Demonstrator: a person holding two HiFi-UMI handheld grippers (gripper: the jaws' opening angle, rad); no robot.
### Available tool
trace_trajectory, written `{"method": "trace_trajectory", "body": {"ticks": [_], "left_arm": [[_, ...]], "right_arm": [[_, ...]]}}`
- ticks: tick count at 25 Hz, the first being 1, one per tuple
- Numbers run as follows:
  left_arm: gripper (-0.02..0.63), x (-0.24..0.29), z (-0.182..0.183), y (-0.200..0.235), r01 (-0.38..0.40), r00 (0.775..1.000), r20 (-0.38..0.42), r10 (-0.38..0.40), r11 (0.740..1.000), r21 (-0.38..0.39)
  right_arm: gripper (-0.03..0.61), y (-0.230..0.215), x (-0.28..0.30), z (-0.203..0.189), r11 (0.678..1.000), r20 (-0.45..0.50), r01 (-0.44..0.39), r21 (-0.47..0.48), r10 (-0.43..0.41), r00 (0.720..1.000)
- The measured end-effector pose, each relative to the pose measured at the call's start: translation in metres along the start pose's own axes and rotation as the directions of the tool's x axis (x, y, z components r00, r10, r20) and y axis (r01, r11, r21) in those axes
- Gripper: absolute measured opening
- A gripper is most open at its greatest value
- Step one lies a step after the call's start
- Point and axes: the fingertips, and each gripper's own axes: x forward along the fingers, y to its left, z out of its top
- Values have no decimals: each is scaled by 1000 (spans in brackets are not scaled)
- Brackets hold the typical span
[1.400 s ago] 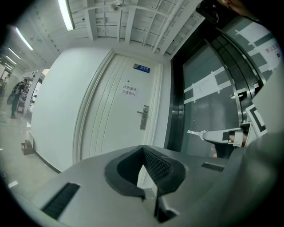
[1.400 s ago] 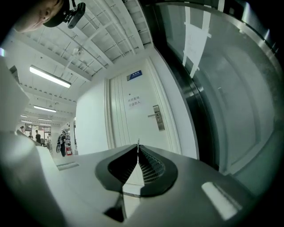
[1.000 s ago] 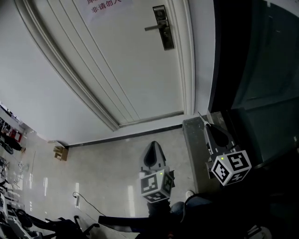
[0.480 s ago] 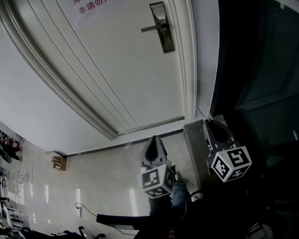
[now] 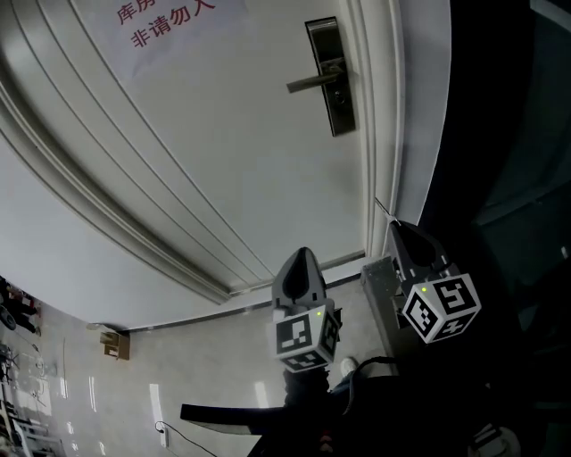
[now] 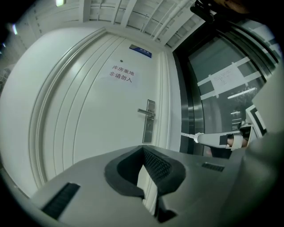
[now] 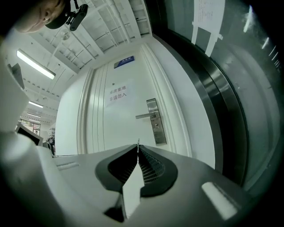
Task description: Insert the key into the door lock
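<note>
The white door carries a steel lock plate (image 5: 332, 76) with a lever handle (image 5: 314, 83) that points left. In the head view my right gripper (image 5: 395, 230) is below the lock, shut on a thin metal key (image 5: 382, 211) whose tip points up toward it. In the right gripper view the key (image 7: 138, 143) sticks out between the closed pads, below and left of the lock plate (image 7: 156, 122), still well away from it. My left gripper (image 5: 300, 261) is left of the right one, shut and holding nothing. The left gripper view shows the lock plate (image 6: 150, 120) and the key (image 6: 187, 134).
A paper sign with red characters (image 5: 165, 18) hangs on the door, upper left. Dark glass panels (image 5: 513, 134) stand right of the door frame. A grey box (image 5: 378, 290) stands at the frame's foot. A small cardboard box (image 5: 112, 343) lies on the glossy floor at left.
Both grippers have risen toward the door. The head view has tilted up, so the lock sits lower and further right in the picture and less floor shows.
</note>
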Motion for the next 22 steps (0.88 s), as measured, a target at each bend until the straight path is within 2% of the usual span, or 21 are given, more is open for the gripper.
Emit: {"method": "trace_trajectory", "body": {"ticks": [9, 14, 22], "left_arm": [[2, 74, 2, 35, 63, 998, -20, -63, 998, -5], [2, 113, 0, 34, 99, 995, -15, -99, 995, 10], [2, 181, 4, 34, 86, 996, 4, -86, 996, -1]], "right_arm": [[12, -10, 78, -9, 999, -3, 51, -5, -51, 999], [12, -28, 107, -9, 997, 0, 73, -20, -73, 997], [12, -67, 171, 0, 998, 10, 49, -38, -49, 999]]}}
